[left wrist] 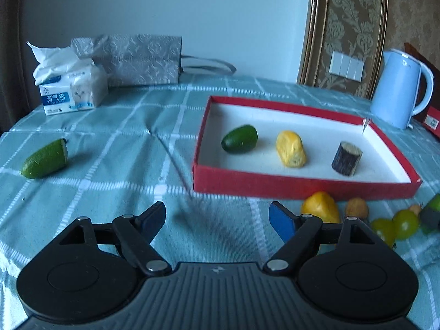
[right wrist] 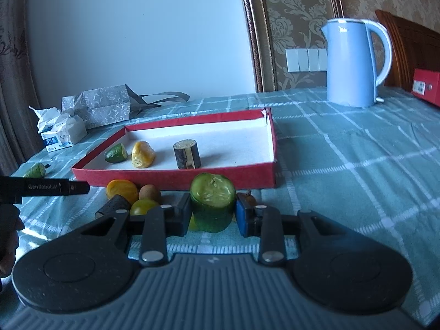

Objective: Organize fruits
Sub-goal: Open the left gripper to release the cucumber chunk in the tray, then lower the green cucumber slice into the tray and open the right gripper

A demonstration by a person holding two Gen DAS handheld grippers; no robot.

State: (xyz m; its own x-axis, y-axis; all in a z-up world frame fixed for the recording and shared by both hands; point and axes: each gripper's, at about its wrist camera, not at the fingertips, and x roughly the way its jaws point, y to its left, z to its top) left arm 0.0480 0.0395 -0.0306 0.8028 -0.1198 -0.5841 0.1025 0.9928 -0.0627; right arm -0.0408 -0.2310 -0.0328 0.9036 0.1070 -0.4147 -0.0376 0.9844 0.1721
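Right claw (right wrist: 213, 214) pinching that slick cucumber chunk (right wrist: 213, 202) could squirt it out before the red tray (right wrist: 176, 177) at 12 o'clock; left claw (left wrist: 217, 220) is spread, idle.

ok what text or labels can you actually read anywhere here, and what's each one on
"GenRobot.AI": on the black bar of the left gripper, seen from the right wrist.
Tissue pack: blue label with Chinese characters, too blurred to read.
Kettle: faint logo, unreadable.
Red box behind the kettle: white sticker, too small to read.
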